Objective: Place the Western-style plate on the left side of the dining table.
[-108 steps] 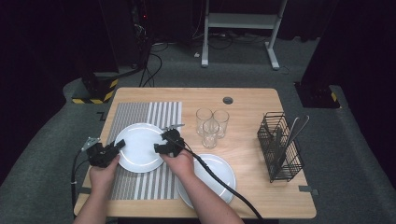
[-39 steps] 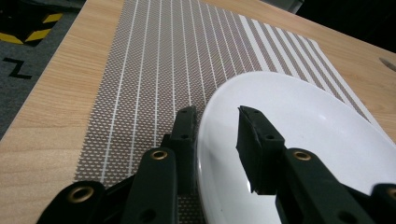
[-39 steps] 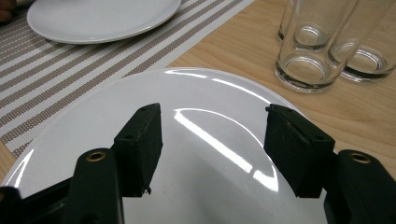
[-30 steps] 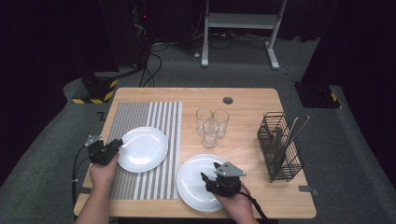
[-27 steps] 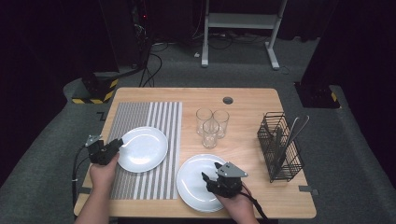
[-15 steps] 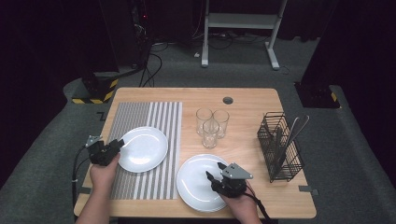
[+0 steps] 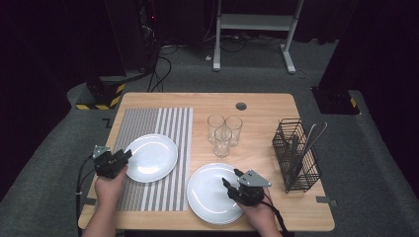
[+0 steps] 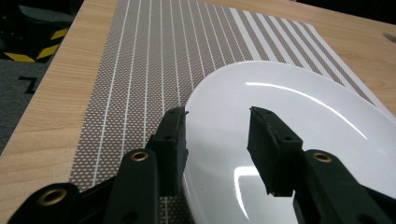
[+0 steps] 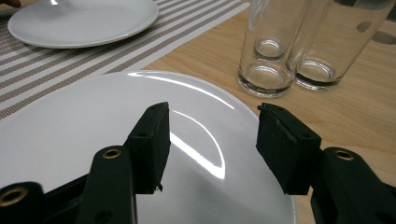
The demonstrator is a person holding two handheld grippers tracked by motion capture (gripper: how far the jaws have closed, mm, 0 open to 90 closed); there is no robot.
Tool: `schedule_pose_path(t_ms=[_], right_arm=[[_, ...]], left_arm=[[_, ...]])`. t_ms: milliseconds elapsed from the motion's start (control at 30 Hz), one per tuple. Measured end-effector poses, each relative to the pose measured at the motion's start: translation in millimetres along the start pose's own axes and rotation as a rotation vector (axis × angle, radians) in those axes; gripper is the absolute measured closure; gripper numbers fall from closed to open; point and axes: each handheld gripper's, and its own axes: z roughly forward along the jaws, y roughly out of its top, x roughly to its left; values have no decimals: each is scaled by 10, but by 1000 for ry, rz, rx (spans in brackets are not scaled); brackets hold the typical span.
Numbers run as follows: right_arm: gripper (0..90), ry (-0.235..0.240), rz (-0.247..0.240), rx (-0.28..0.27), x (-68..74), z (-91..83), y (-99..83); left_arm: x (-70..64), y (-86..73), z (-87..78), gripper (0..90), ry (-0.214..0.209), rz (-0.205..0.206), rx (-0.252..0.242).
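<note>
Progress appears partial: one white plate (image 7: pixel 149 157) lies on the striped placemat (image 7: pixel 157 129), while the second plate (image 7: pixel 213 193) rests on bare wood at the near edge of the table (image 7: pixel 257 103), so setting it in place seems to remain. Both grippers stand with jaws apart and grip nothing; the left gripper (image 7: pixel 121 158) sits at the rim of the placemat plate, and the right gripper (image 7: pixel 230 178) hovers over the near plate. Clearance is limited by three glasses (image 7: pixel 223 132) just beyond the near plate and a wire cutlery basket (image 7: pixel 296 156) to its right, whereas the far half of the placemat lies open.
</note>
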Motion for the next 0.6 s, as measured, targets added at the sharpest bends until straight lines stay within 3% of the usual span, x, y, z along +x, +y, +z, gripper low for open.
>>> schedule_pose_path(t_ms=[200,433,600], right_arm=[[459,-16,-10,-4,-70,25,5],[479,-36,-11,28,-160,17,62],[446,-31,37,60,-229,61,90]], left_arm=[[-71,10,-113,518,9,24,-1],[-209,17,-205,492,35,91,1],[-338,48,-246,437,43,114,-16]])
